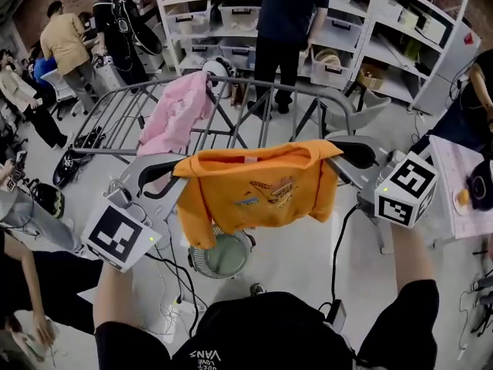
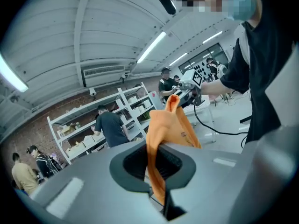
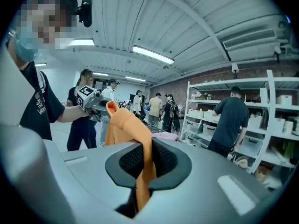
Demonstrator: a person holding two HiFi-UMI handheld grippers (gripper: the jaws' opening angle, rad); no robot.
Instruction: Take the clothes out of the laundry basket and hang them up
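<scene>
An orange sweatshirt hangs spread out between my two grippers, in front of the grey drying rack. My left gripper is shut on one shoulder of it, and my right gripper is shut on the other. In the left gripper view the orange cloth runs out from between the closed pads of the left gripper towards the other hand. The right gripper view shows the same: cloth pinched in the right gripper. A pink garment is draped over the rack's left side.
A round pale green container stands on the floor below the sweatshirt. White shelving with a person stands behind the rack. More people are at the far left. A table is at the right, and cables trail on the floor.
</scene>
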